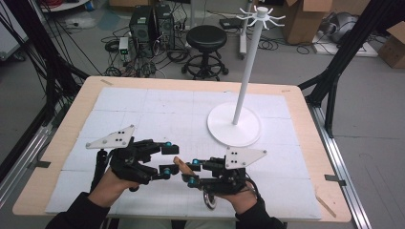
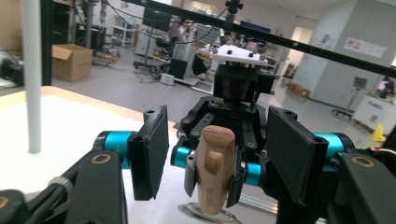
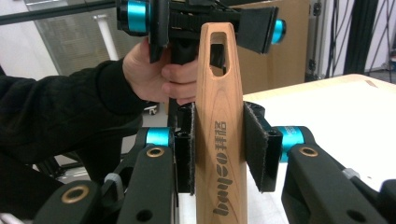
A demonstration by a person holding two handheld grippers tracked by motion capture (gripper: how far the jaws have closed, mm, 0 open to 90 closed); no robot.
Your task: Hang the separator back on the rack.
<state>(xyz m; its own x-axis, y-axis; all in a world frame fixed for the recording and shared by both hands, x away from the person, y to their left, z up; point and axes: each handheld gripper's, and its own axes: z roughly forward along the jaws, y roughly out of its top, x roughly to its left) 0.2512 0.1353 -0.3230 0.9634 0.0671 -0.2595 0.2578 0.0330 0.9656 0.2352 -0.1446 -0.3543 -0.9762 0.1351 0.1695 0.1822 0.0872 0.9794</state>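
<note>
Near the stand point(image 1: 234, 125), table's front edge:
Right gripper point(image 3: 219, 144): I clamp the wooden handle point(image 3: 219, 135).
Left gripper point(image 2: 212, 154): jaws apart around handle's tip.
Risk: I judge early release drops it.

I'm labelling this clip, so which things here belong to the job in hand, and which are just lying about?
In the job:
- light wooden handle with a slot, metal end below
- right gripper, shut on it
- left gripper, open, facing the handle's tip
- probably the white hook stand

Lying about:
- black round stool
- brown cardboard boxes
- black computer towers
</note>
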